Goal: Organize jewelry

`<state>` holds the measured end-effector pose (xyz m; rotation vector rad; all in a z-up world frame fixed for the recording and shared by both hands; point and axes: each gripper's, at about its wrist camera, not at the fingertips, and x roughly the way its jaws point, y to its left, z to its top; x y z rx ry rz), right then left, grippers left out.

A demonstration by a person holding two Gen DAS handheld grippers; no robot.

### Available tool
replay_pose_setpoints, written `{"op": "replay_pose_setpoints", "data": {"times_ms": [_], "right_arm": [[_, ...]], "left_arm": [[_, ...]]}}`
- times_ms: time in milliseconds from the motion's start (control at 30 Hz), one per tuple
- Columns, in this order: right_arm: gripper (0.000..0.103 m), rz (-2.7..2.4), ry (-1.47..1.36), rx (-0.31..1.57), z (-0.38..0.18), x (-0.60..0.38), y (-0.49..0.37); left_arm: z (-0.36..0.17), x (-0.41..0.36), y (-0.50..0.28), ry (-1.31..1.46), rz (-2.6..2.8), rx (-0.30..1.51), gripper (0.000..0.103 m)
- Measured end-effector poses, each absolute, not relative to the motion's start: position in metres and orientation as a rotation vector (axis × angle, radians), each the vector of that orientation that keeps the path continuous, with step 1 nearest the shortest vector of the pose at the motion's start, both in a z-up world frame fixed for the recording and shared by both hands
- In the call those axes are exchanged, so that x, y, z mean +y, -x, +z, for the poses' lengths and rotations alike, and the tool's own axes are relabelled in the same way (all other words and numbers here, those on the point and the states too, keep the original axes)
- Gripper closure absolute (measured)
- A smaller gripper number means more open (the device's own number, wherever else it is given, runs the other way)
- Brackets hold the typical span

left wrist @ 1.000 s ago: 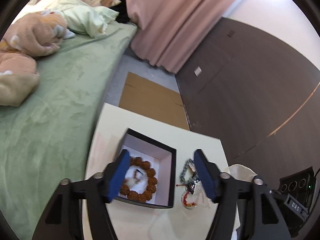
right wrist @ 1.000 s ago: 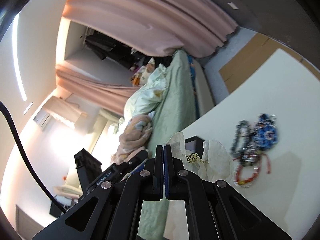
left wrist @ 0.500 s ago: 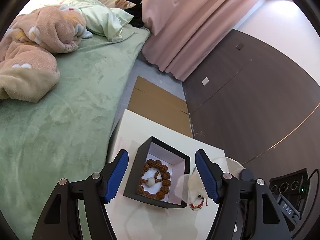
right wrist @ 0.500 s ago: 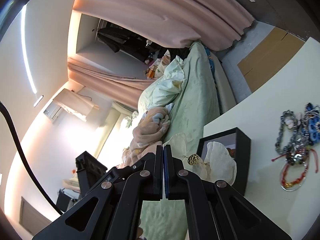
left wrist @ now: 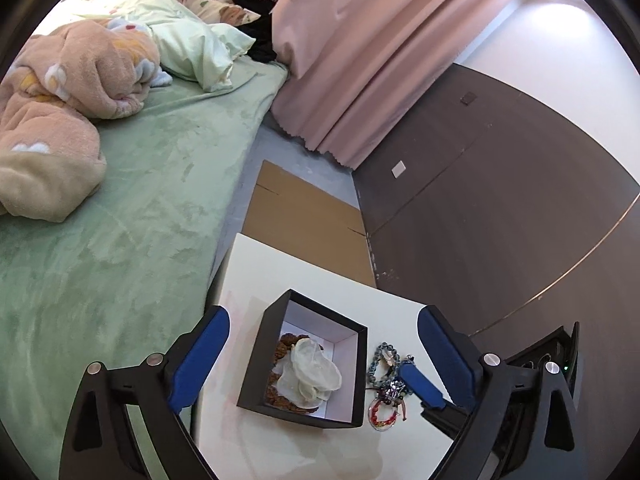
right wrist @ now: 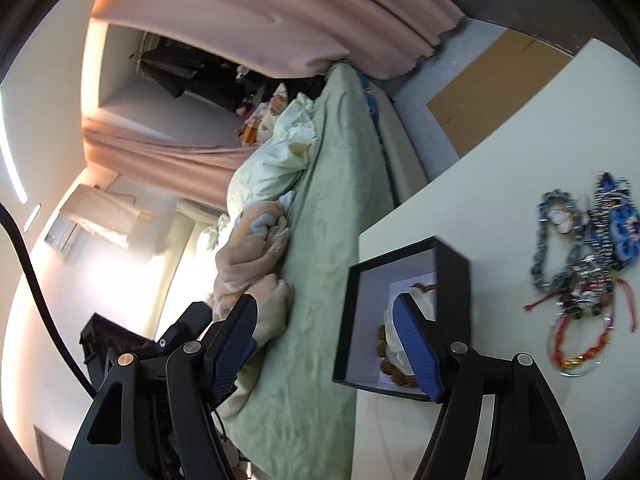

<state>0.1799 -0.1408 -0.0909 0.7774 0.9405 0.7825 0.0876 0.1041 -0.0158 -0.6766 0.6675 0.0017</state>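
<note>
A black jewelry box (left wrist: 256, 364) with a white inside stands open on the cream table (left wrist: 304, 284). In it lie a brown bead bracelet (left wrist: 285, 342) and a white sheer pouch (left wrist: 310, 374) on top of it. The box (right wrist: 452, 276) and pouch (right wrist: 402, 352) also show in the right wrist view. A tangle of bead bracelets and necklaces (left wrist: 386, 388) lies on the table right of the box, also in the right wrist view (right wrist: 584, 264). My left gripper (left wrist: 322, 360) is open and empty above the box. My right gripper (right wrist: 324, 340) is open and empty over the box's left edge.
A bed with a green cover (left wrist: 120, 208) runs along the table's left side, with a peach blanket (left wrist: 52, 112) and a pillow on it. Pink curtains (left wrist: 352, 60) and a dark wall panel (left wrist: 500, 200) stand beyond. Flat cardboard (left wrist: 296, 208) lies on the floor.
My right gripper has opened and let go of the white pouch, which now lies in the box on the brown bracelet. My left gripper has risen a little and stays open.
</note>
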Motion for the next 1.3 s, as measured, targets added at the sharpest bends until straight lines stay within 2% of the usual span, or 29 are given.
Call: {"op": "replay_pose_setpoints", "data": {"times_ms": [400, 767, 1100, 1233, 1300], "right_arm": [[0.032, 0.600, -0.739, 0.885, -0.071, -0.219, -0.170], [0.032, 0.483, -0.722, 0.913, -0.075, -0.267, -0.164], [0.032, 0.344, -0.750, 0.988, -0.092, -0.301, -0.160], [0.032, 0.304, -0.768, 1.019, -0.102, -0.308, -0.163], [0.032, 0.293, -0.793, 1.035, -0.107, -0.310, -0.166]], "left_arm": [[-0.017, 0.066, -0.096, 0.610, -0.060, 0.679, 0.008], [-0.021, 0.018, -0.100, 0.527, -0.117, 0.699, 0.009], [-0.035, -0.037, -0.113, 0.393, -0.166, 0.772, 0.031], [-0.042, -0.054, -0.121, 0.343, -0.180, 0.795, 0.037], [-0.045, -0.062, -0.126, 0.317, -0.189, 0.809, 0.044]]}}
